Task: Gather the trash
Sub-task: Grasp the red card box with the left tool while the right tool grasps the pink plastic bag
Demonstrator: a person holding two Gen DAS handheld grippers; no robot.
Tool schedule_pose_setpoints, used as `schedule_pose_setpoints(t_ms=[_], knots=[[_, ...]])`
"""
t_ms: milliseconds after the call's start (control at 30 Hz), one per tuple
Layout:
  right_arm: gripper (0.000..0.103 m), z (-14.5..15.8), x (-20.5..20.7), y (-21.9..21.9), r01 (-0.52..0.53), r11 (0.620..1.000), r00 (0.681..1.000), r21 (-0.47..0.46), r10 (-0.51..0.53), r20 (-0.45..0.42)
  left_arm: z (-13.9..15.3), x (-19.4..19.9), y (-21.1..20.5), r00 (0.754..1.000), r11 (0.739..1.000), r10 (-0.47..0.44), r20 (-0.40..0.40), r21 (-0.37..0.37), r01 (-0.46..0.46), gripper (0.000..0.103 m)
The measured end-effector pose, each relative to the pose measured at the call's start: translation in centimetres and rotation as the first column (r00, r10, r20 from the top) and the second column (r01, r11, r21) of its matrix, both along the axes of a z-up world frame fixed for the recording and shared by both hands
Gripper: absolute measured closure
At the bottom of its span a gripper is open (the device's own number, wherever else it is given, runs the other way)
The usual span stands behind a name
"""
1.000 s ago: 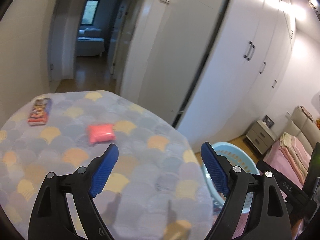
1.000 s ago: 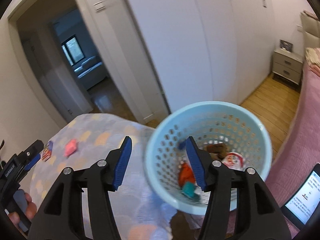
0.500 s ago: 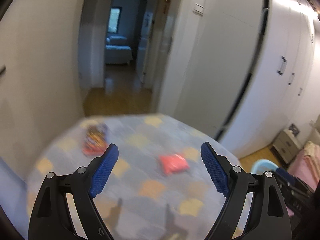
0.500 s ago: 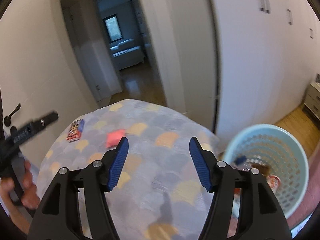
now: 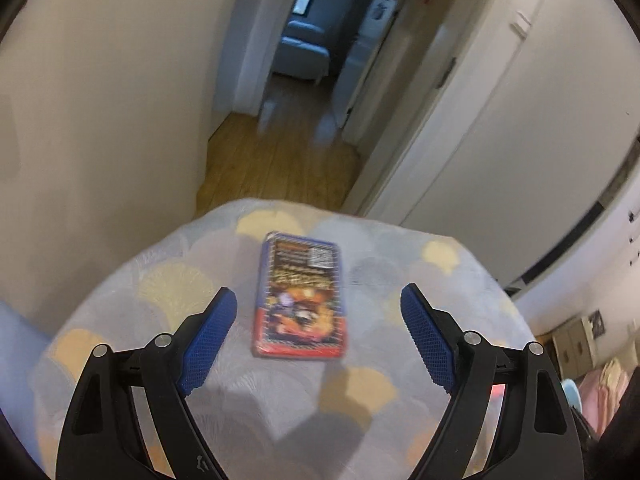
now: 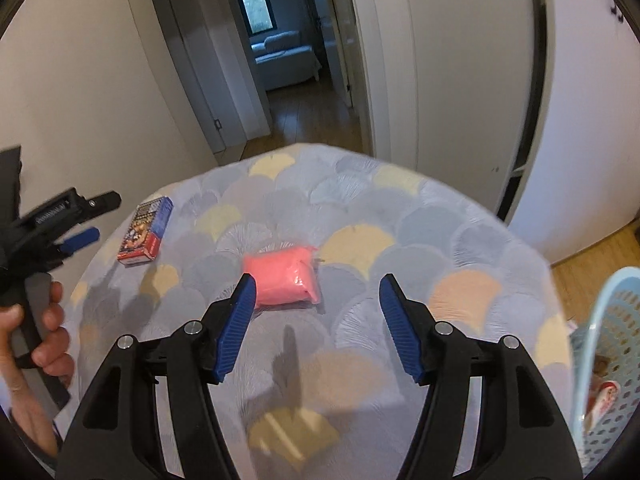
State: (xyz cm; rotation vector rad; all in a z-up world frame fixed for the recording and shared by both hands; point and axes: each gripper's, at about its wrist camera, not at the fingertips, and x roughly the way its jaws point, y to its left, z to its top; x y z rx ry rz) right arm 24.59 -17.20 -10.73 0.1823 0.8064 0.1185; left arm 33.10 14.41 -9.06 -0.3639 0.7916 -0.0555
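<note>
A blue and red printed box (image 5: 301,297) lies flat on the round table with the scale-patterned cloth (image 5: 400,248). My left gripper (image 5: 318,304) is open and empty, its blue pads either side of the box, above it. In the right wrist view the box (image 6: 145,232) lies at the table's left and a pink packet (image 6: 283,279) lies in the middle. My right gripper (image 6: 314,294) is open and empty, just in front of the packet. The left gripper (image 6: 82,236) shows there too, at the left edge.
A light blue perforated basket (image 6: 600,356) with trash inside stands off the table's right edge. Behind the table are a white wall, a doorway to a hallway with wooden floor (image 5: 280,152), and white wardrobe doors (image 6: 472,80).
My left gripper swung left from the pink packet and closed in over the printed box. My right gripper swung left from over the basket to the pink packet. Both stayed open.
</note>
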Motion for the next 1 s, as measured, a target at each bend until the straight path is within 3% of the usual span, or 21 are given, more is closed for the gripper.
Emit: schedule_pose_setpoints(t_ms=[100,233,267,467,600,800,833,933,1000], knots=[[0.038,-1.2,0.8,0.4,0.0,1.0,1.0,0.013,0.0,-0.002,-1.5,0.6,-0.9,1.0,1.0,-0.01,-0.017,0.018,0.01,0.02],[0.034,-1.8,1.1,0.8,-0.022,0.999,1.0,0.026,0.022,-0.006,-2.9,1.2,-2.4,0.999,0.991,0.008,-0.049,0.134,-0.001,0.021],[0.029,-1.8,1.2,0.9,-0.02,1.0,1.0,0.019,0.02,-0.003,-2.7,1.1,-2.7,0.999,0.988,0.013,-0.047,0.153,-0.006,0.02],[0.026,-2.3,1.9,2.8,-0.056,0.995,0.998,-0.082,0.052,-0.047,-2.8,1.3,-4.3,0.997,0.963,0.011,-0.072,0.271,0.009,0.024],[0.026,-2.5,2.2,3.6,-0.07,0.99,0.997,-0.126,0.064,-0.052,-2.3,0.9,-4.8,0.998,0.957,0.023,-0.056,0.29,-0.006,0.045],[0.026,-2.9,3.1,4.6,-0.079,0.982,0.996,-0.171,0.069,-0.064,-2.4,0.2,-5.6,0.999,0.953,-0.003,-0.037,0.302,0.014,0.045],[0.027,-3.0,3.2,4.9,-0.085,0.98,0.995,-0.182,0.074,-0.069,-2.4,0.1,-5.7,0.999,0.952,-0.004,-0.036,0.306,0.015,0.045],[0.046,-3.3,3.5,5.9,-0.119,0.969,0.99,-0.216,0.1,-0.097,-2.4,-0.1,-5.4,0.999,0.953,-0.009,-0.032,0.302,0.018,0.045],[0.051,-3.2,3.1,6.0,-0.125,0.967,0.991,-0.22,0.11,-0.079,-2.3,-0.3,-5.2,1.0,0.956,-0.013,-0.028,0.293,0.02,0.045]])
